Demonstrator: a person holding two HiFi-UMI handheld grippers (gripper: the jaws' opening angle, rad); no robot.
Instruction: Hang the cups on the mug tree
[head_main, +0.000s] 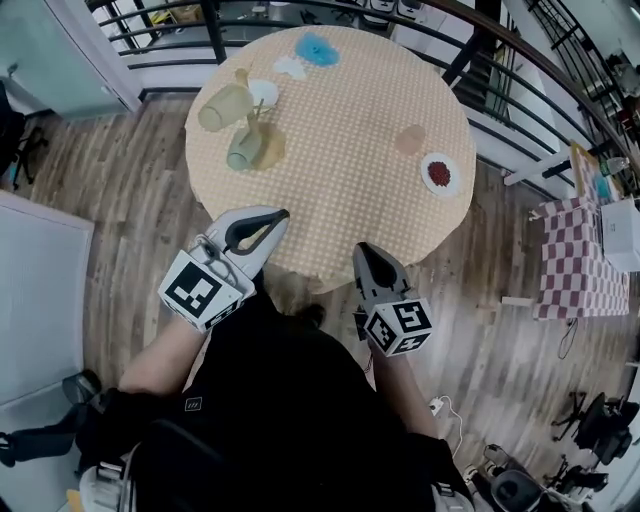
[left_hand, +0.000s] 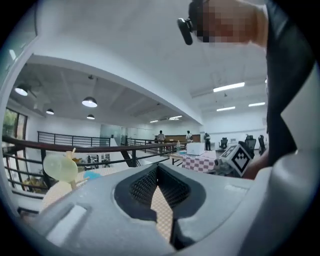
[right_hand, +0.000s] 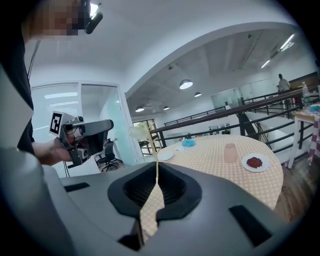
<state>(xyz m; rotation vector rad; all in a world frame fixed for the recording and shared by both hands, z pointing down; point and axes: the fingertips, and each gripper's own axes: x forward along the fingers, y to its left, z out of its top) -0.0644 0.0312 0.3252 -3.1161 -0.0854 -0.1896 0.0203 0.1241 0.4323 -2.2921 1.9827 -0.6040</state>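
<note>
The mug tree (head_main: 262, 140) stands at the far left of the round checkered table (head_main: 350, 200). It carries a yellow-green cup (head_main: 222, 107) and a pale green cup (head_main: 242, 151). In the left gripper view the yellow-green cup (left_hand: 60, 168) shows far off at the left, and in the right gripper view the mug tree (right_hand: 143, 133) rises just above the jaws. My left gripper (head_main: 278, 216) is shut and empty over the table's near edge. My right gripper (head_main: 362, 250) hovers at that same edge, shut and empty. A pink cup (head_main: 410, 139) stands alone at the right.
A plate of red bits (head_main: 440, 173) lies near the pink cup. A white saucer (head_main: 264, 92), a white scrap (head_main: 290, 68) and a blue tuft (head_main: 318, 48) sit at the table's far side. A dark railing (head_main: 470, 50) runs behind. A checkered side table (head_main: 570, 260) stands at the right.
</note>
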